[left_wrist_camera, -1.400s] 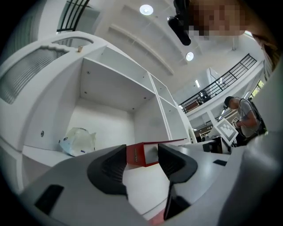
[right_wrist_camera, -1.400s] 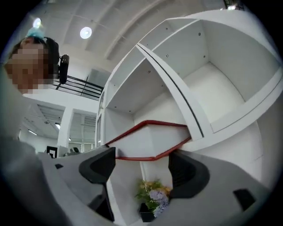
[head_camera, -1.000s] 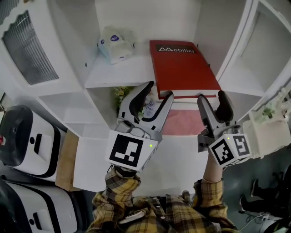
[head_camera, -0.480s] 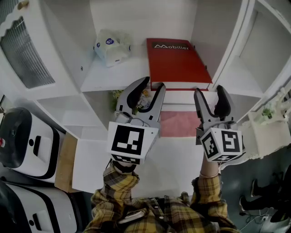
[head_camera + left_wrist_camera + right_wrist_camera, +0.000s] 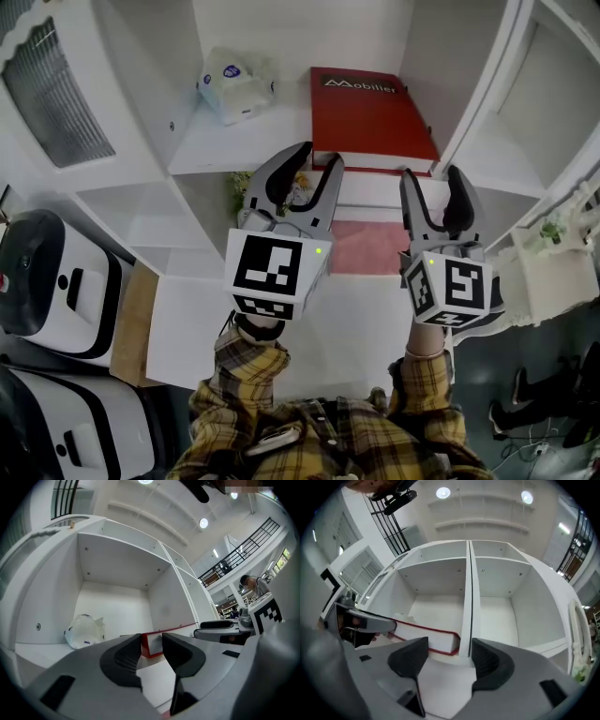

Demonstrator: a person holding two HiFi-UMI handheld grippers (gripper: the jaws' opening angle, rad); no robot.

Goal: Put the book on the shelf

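Book (image 5: 373,117) lies flat on the shelf (image 5: 230,145), with a white bag (image 5: 234,82) near its left side. Left gripper (image 5: 319,161) hangs just before the book's near edge, jaws narrow and closing on nothing. Right gripper (image 5: 432,178) is also clear of it, jaws wider, closing, empty

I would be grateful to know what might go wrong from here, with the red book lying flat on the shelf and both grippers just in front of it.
1. The red book lies near the front edge of the shelf; the left gripper, jaws closing on nothing, hovers by its corner and might nudge it off.
2. The right gripper, also closing empty, sits close to the upright divider and may bump it.
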